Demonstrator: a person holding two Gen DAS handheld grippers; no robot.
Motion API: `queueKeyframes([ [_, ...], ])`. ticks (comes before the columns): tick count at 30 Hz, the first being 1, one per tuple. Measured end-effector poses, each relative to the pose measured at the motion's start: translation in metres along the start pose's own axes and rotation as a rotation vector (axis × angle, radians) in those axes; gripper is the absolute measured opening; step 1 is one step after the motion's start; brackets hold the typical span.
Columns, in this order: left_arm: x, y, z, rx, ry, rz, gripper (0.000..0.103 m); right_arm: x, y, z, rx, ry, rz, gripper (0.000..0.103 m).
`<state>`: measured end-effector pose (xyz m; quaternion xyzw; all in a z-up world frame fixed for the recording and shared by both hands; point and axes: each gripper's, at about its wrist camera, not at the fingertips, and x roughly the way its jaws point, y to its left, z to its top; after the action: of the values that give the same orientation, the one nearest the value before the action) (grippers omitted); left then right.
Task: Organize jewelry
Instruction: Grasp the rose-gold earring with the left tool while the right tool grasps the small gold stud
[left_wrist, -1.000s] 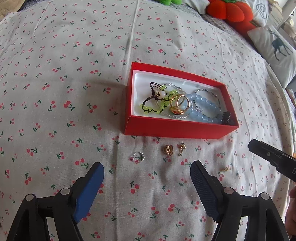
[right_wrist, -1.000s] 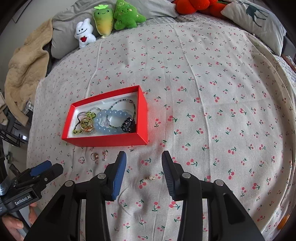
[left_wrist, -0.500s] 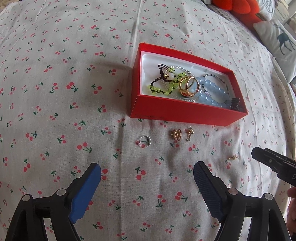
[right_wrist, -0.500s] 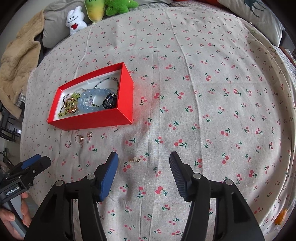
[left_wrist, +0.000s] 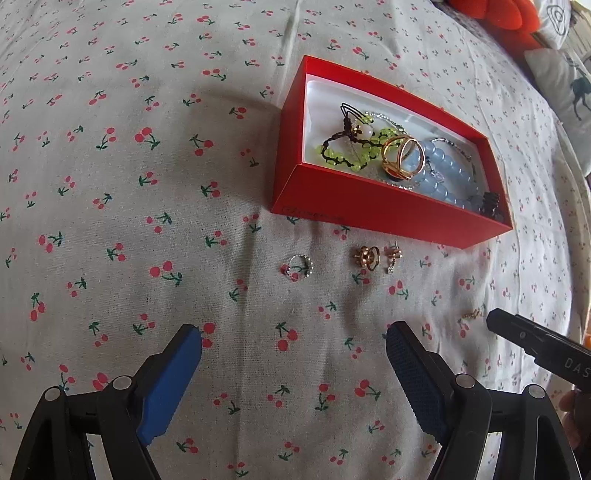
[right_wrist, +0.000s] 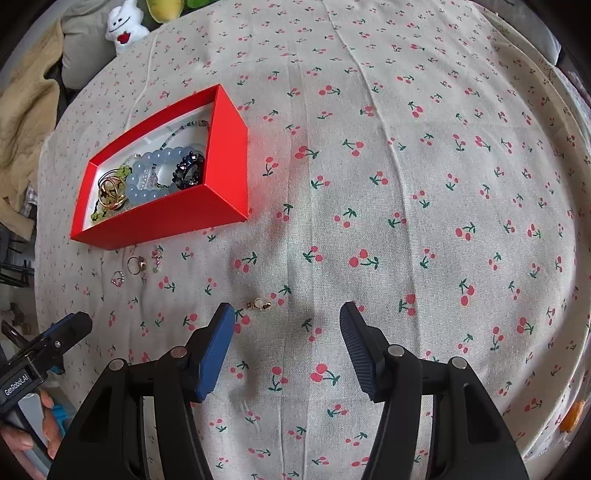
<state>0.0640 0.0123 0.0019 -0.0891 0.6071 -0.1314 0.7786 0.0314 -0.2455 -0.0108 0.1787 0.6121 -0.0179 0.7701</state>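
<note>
My left gripper (left_wrist: 293, 334) hangs with jaws spread wide and empty, just short of the red box (left_wrist: 373, 206). My right gripper (right_wrist: 287, 317) – jaws just opened, nothing between them – points steeply down, nearer me than the box; a hand (right_wrist: 33, 428), probably my left, grips a handle.

Box (left_wrist: 373, 206) on the bedspread (left_wrist: 147, 184), bracelets and rings inside. Three small pieces in a row (left_wrist: 369, 257) just before its near wall. One earring (right_wrist: 259, 305) apart, toward the bedspread's near edge.
</note>
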Motion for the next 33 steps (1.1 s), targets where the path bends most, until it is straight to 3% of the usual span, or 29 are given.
queueKeyframes([
  [3,0.0,0.001,0.002,-0.009,-0.006,-0.015,0.083,0.003,0.001,0.0,0.007,0.006,0.005,0.062],
  [7,-0.001,0.001,0.003,-0.016,-0.01,-0.047,0.073,0.007,0.002,0.001,0.022,0.012,0.027,0.059],
  [9,-0.001,-0.001,0.003,-0.016,-0.008,-0.057,0.068,0.01,0.002,0.002,0.031,0.019,0.044,0.048],
  [13,0.0,-0.005,0.002,-0.004,-0.005,-0.069,0.061,0.015,0.003,0.003,0.039,0.023,0.034,0.04],
  [22,0.004,-0.01,0.0,0.013,0.01,-0.093,0.054,0.024,0.022,0.006,-0.043,-0.016,-0.069,0.018],
  [24,0.005,-0.012,0.001,0.016,0.011,-0.089,0.05,0.025,0.028,0.005,-0.08,-0.021,-0.087,0.008],
  [33,0.015,-0.025,0.007,0.014,0.002,-0.118,0.033,0.017,0.023,0.006,-0.074,-0.037,-0.048,0.005],
])
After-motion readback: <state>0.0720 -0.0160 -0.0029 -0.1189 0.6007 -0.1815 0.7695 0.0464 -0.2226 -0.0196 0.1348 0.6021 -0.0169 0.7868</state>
